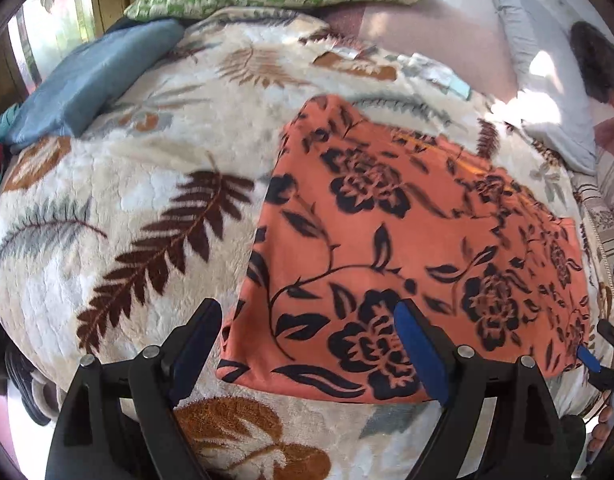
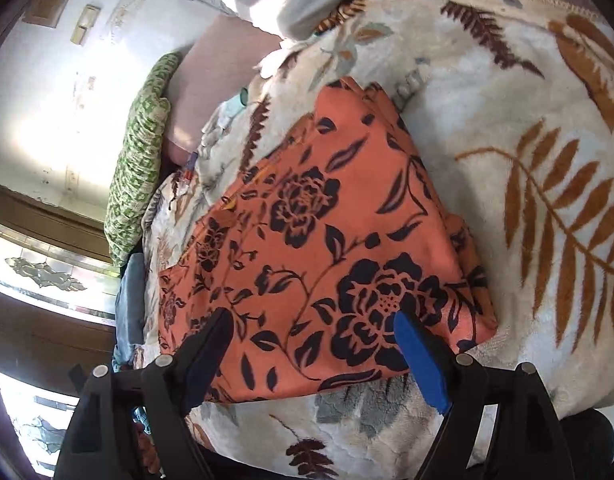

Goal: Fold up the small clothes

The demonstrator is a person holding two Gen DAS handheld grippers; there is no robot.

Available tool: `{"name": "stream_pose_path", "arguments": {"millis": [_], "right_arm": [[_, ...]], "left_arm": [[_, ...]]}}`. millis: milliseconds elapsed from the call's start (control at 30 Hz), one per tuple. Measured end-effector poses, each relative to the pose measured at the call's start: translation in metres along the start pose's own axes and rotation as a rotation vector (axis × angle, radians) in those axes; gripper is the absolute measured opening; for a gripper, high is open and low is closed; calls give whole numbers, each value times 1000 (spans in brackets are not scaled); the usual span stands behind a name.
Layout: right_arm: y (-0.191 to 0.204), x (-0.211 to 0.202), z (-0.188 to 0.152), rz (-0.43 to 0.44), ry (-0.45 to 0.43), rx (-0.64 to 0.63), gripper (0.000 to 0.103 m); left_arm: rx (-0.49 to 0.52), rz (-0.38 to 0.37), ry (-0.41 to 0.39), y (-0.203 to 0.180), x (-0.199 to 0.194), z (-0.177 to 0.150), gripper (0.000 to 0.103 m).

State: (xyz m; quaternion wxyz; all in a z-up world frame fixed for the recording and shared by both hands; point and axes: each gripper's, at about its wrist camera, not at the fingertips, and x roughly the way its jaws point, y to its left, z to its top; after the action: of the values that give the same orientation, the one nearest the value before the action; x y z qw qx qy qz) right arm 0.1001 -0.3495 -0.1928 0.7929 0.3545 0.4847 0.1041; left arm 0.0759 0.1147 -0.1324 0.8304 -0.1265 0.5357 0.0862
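left gripper [image 1: 307, 312] jaws apart, empty | right gripper [image 2: 313, 320] jaws apart, empty | orange floral garment [image 1: 387, 216] lay centre frame, seemingly folded, beyond both fingertips

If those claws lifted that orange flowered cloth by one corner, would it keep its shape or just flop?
Probably flop: the orange black-flowered folded garment follows the plush leaf-print blanket beneath it, and its edges sag softly. The layers stacked along its far edge would likely slide apart. It looks thin, so probably light. Both sets of jaws stand open above it, holding nothing.

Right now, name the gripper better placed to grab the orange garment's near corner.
Probably the left gripper: open, its fingers straddle the orange garment at its near left corner. The right gripper, also open, hovers mid-edge.
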Motion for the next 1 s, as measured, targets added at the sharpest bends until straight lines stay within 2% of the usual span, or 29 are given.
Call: {"name": "stream_pose_path", "arguments": {"millis": [33, 67, 100, 133, 233, 400, 467, 533, 600, 667, 800, 867, 967, 1000], "right_arm": [[-14, 14, -2, -36, 42, 41, 85], [-25, 16, -4, 3, 24, 72, 85], [-29, 9, -6, 39, -13, 98, 85], [-29, 6, -6, 52, -14, 115, 85], [-27, 8, -4, 49, 12, 78, 85], [-30, 7, -7, 66, -9, 93, 85], [-29, 6, -8, 59, -6, 81, 85], [-27, 4, -7, 39, 13, 76, 85], [-16, 0, -3, 7, 34, 64, 85], [4, -12, 6, 22, 3, -18, 85], [36, -40, 41, -67, -121, -164, 85], [38, -37, 64, -125, -122, -193, 85], [31, -15, 93, -198, -74, -218, 83], [25, -7, 99, -198, -50, -212, 72]], "left_arm": [[-14, 3, 64, 5, 15, -3, 88], [-30, -5, 87, 10, 23, -6, 88], [-24, -15, 48, 11, 20, -8, 92], [-11, -11, 36, 9, 18, -10, 92], [25, 12, 35, 4, 21, -12, 95], [36, 6, 18, 5, 16, -16, 95], [31, 3, -31, 3, 5, -13, 95], [57, 14, -148, -3, -21, -11, 95], [106, 8, -224, -12, -40, -10, 95], [137, 4, -246, -20, -46, -7, 95], [173, 0, -190, -36, -30, -8, 95], [187, 4, -173, -41, -23, -10, 95], [203, 10, -157, -45, -17, -11, 95], [206, 17, -157, -45, -17, -12, 95]]}}
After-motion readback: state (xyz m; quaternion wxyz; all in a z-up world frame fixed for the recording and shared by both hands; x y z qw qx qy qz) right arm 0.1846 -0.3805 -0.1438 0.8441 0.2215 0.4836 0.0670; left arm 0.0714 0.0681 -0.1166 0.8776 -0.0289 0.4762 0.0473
